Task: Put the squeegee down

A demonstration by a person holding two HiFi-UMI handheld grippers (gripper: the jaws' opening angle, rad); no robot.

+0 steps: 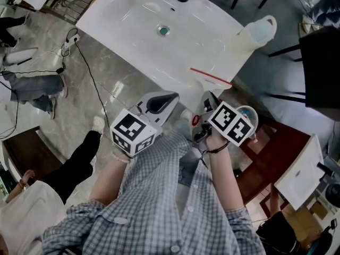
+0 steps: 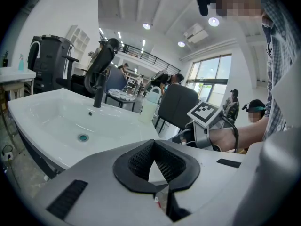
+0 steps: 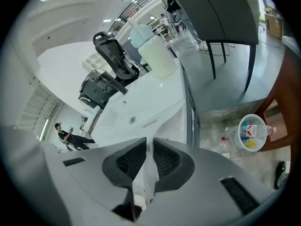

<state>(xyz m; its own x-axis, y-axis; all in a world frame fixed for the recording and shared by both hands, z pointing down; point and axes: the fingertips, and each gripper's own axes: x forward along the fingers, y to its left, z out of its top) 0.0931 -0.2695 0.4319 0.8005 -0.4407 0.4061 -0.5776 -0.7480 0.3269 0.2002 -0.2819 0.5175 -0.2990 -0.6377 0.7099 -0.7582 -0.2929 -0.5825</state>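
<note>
Thin red-edged squeegee (image 1: 211, 77) (on sink (image 1: 118, 21))

Two grippers held forward side by side. Left gripper (image 2: 153, 144) – jaw tips touching, nothing between. Right gripper (image 3: 149, 145) – jaws a narrow slit apart, empty.

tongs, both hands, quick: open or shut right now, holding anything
left tongs: shut, tips touching, nothing held.
right tongs: open by a narrow gap, nothing between them.
</note>
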